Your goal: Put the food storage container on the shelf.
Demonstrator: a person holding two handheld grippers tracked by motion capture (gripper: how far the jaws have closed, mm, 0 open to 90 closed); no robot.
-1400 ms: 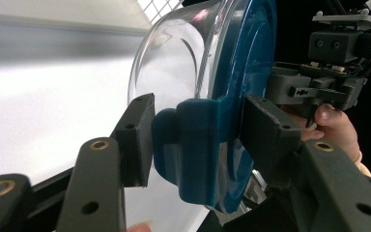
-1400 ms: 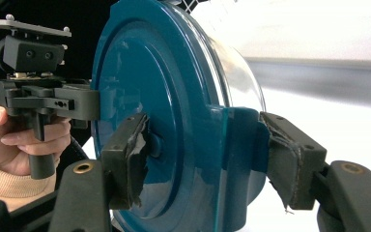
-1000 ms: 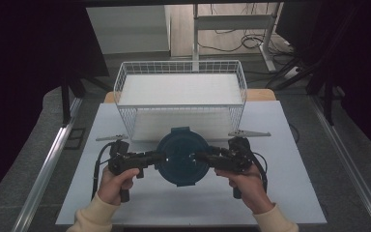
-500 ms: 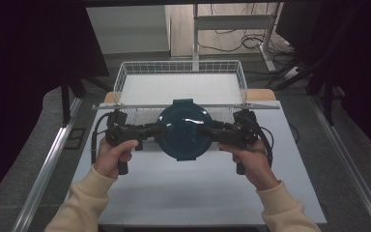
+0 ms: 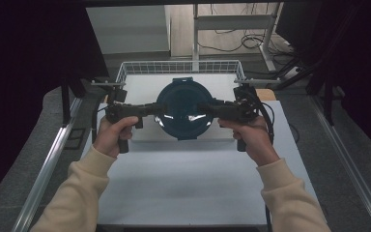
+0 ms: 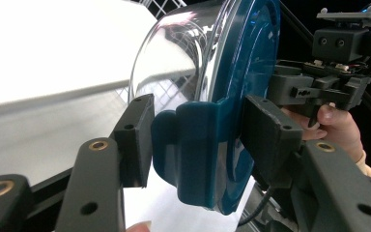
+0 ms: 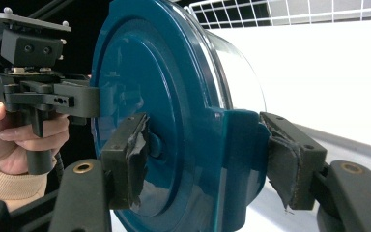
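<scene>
Both grippers, left gripper [image 5: 147, 109] and right gripper [image 5: 211, 109], pinch the lidded container [image 5: 183, 109] at opposite clasps, sharing its weight above the wire basket [image 5: 179, 67].

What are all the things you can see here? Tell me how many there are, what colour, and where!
Round container: one, clear body with a dark teal lid and side clips, held up above the table between both grippers.
Wire basket: one, white, at the far end of the table, behind the container.
Table: one, white top, under everything.
Cables: several, dark, on the floor beyond the basket.
Left gripper: one, black, clamped on the container's left clip.
Right gripper: one, black, clamped on the container's right clip.
Hands: two, the left hand and the right hand, each holding a gripper handle.
Sleeves: two, cream, coming in from the bottom.
</scene>
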